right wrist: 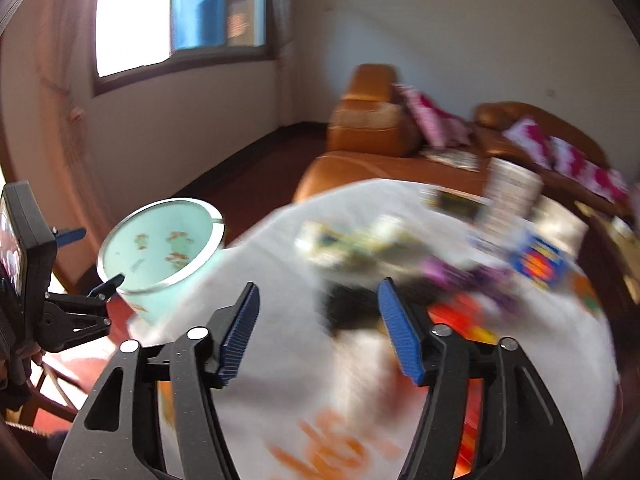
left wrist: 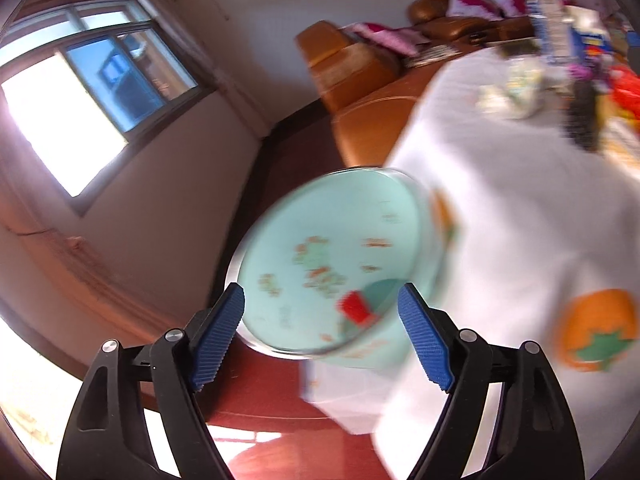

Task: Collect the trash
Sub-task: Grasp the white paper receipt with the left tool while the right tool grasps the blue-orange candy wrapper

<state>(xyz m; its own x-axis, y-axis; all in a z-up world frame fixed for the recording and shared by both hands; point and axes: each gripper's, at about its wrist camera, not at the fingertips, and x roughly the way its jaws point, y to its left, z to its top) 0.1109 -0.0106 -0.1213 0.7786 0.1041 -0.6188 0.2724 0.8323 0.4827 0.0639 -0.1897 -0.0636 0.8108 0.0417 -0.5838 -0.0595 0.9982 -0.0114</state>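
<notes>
Blue-padded tongs point(left wrist: 322, 332) point(right wrist: 318, 330) agape, empty.

A pale mint-green round bin point(left wrist: 332, 264) with a shiny rim and small orange prints stands open beside the corner of my white-clothed table point(left wrist: 520, 220). A red scrap point(left wrist: 354, 309) lies inside it. Blurred mixed wrappers point(right wrist: 472, 276) clutter the table's far edge.

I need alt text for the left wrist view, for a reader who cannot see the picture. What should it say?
The open left gripper points down at a mint-green bin beside a table with a white cloth; a red scrap lies inside the bin. Blurred packages sit on the far end of the table, with an orange sofa and a window behind.
</notes>
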